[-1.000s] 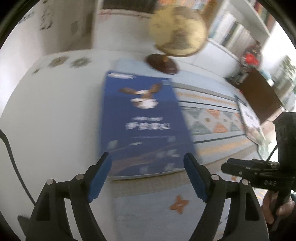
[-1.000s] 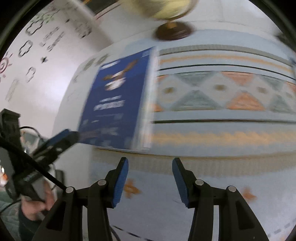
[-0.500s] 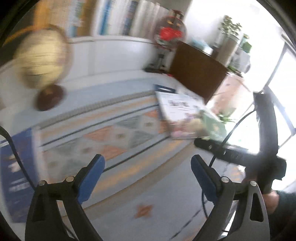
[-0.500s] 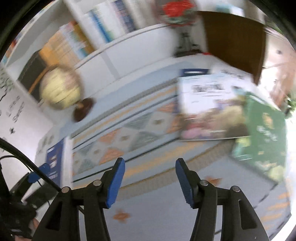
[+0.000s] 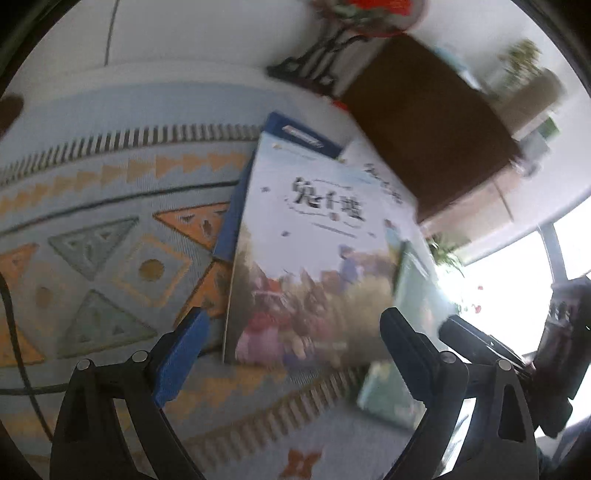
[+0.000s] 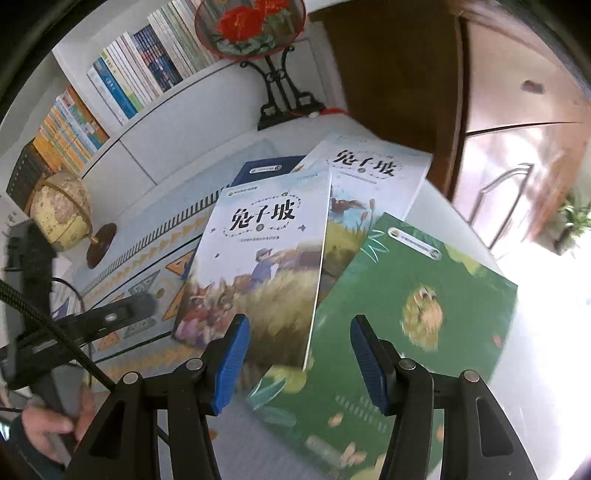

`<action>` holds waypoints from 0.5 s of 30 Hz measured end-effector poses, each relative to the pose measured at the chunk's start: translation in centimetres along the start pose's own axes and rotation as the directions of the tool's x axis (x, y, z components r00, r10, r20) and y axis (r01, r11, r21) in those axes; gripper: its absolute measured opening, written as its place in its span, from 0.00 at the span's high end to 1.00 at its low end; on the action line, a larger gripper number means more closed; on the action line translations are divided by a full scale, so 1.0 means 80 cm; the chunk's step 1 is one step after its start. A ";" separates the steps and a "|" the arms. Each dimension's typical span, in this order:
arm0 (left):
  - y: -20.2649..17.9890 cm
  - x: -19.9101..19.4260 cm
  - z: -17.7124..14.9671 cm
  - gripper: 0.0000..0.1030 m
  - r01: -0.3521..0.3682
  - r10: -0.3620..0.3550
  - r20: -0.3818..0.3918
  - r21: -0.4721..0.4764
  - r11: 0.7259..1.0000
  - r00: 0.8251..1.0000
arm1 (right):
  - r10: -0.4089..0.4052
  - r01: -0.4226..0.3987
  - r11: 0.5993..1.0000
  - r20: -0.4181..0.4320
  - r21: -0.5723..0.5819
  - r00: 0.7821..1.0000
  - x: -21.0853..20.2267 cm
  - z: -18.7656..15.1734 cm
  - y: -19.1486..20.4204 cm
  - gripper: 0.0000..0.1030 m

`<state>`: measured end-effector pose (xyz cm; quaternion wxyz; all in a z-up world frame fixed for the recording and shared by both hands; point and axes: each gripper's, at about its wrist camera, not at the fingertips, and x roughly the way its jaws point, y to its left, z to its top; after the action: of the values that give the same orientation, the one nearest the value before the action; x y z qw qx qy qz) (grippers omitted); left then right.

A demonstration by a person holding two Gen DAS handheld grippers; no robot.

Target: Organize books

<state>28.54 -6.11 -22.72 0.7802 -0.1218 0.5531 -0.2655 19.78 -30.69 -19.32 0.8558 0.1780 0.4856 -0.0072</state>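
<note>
Left gripper [image 5: 291, 354]: jaws spread wide, nothing held; the near edge of the top book [image 5: 314, 258] is seen just ahead, between the jaw lines, not touched. Right gripper [image 6: 295, 354]: jaws about half open, empty; the top book's near corner and the green book [image 6: 406, 314] are framed just beyond the pads, clear of them.

Step in hand, judged: approach to the loose pile for a pick-up. It is best done if one book is singled out, the top one; an edge that overhangs the others should be taken, so that the books beneath are not dragged. The left jaws are wide enough; the right ones may be narrowed onto the cover edge.

Count, near to far: four books in the pile — green, top book, a second book [image 6: 373, 166] with the same title beyond it, a blue book [image 6: 266, 168] partly covered. One patterned mat [image 6: 147, 251] under them. One globe [image 6: 61, 210] left of the jaws, farther off. One round ornament [image 6: 251, 26] on a stand. Many shelved books [image 6: 122, 81] behind, not countable.
</note>
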 end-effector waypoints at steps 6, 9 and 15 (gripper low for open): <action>0.008 0.031 -0.001 0.10 -0.052 0.053 0.019 -0.052 0.997 0.998 | 0.074 -0.075 0.997 -0.056 -0.014 0.996 0.049 0.027 -0.011 0.47; 0.002 0.037 0.003 0.10 -0.073 0.073 0.020 -0.023 0.997 0.997 | 0.086 -0.088 0.996 -0.073 -0.021 0.994 0.071 0.033 -0.012 0.47; -0.010 0.046 0.005 0.10 -0.096 0.095 0.033 0.043 0.994 0.995 | 0.148 -0.150 0.989 -0.111 -0.006 0.983 0.099 0.047 -0.013 0.47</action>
<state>29.64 -8.82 -25.15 0.8029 -0.0820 0.5403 -0.2382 26.85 -31.56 -24.48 0.8270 0.2077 0.5177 0.0703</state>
